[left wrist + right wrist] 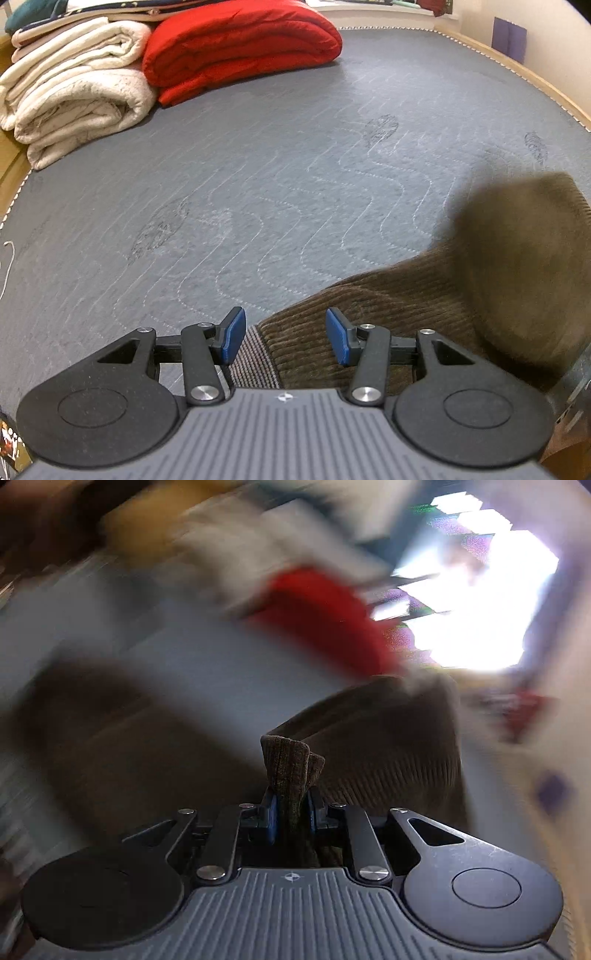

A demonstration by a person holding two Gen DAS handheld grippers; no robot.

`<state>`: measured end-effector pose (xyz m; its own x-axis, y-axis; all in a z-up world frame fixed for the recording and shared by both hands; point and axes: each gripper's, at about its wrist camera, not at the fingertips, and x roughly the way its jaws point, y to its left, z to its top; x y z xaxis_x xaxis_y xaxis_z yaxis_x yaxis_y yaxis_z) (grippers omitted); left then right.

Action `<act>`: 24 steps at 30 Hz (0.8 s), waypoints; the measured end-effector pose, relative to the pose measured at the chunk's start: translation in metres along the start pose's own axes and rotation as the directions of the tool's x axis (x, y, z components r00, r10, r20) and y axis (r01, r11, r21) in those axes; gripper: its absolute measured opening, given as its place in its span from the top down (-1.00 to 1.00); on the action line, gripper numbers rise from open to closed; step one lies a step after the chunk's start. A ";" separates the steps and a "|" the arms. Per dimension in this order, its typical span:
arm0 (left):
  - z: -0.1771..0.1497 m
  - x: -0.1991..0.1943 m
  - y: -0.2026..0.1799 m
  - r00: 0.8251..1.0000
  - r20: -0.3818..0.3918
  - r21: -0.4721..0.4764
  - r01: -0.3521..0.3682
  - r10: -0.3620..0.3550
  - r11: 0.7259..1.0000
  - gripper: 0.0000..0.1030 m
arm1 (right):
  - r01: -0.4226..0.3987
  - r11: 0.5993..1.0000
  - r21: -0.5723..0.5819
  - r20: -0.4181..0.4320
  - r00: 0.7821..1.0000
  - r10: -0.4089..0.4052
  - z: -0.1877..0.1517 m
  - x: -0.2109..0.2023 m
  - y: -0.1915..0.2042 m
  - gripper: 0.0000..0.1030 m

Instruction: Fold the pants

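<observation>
Grey mattress (pixel 295 166); right gripper (pixel 290 814) pinches brown pants (pixel 291 771), left gripper (pixel 286 336) gapes.

left view evenly lit, edges bowed; right view badly smeared, a window (pixel 476 602) glaring white.

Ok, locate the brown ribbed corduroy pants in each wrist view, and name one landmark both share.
Left wrist: brown ribbed corduroy pants at lower right, lying on the grey quilted mattress, reaching between the open left tool.
Right wrist: bunched fold at centre, pinched in the right tool; more cloth trails behind.
Shared landmark: folded red blanket, blurred red.
</observation>
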<state>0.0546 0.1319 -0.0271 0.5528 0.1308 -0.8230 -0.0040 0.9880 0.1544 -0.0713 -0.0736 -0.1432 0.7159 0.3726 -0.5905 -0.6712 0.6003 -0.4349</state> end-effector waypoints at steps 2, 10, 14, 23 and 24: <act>-0.002 -0.001 0.004 1.000 0.001 -0.009 0.000 0.000 1.000 -0.04 | -0.005 0.996 -0.088 -0.043 0.999 0.001 -0.007 0.005 0.027 0.65; -0.004 -0.003 0.013 1.000 0.003 -0.027 -0.003 0.003 1.000 -0.07 | 0.043 0.994 -0.096 0.039 0.998 -0.039 -0.001 -0.020 0.013 0.67; -0.004 -0.003 0.008 1.000 0.004 -0.010 0.005 -0.004 1.000 -0.07 | 0.052 0.989 -0.140 0.048 0.998 -0.045 -0.011 -0.028 0.020 0.66; -0.002 0.004 -0.010 1.000 -0.013 0.026 0.009 -0.008 1.000 -0.19 | -0.046 0.983 -0.175 0.008 0.999 0.048 -0.019 -0.029 0.021 0.49; -0.001 0.004 -0.011 1.000 -0.011 0.026 0.010 -0.010 1.000 -0.20 | -0.063 0.987 -0.151 0.017 0.998 0.067 -0.020 -0.034 0.018 0.36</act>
<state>0.0562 0.1215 -0.0328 0.5433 0.1220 -0.8306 0.0234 0.9868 0.1603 -0.1114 -0.0892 -0.1446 0.6726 0.4239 -0.6065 -0.7366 0.4618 -0.4941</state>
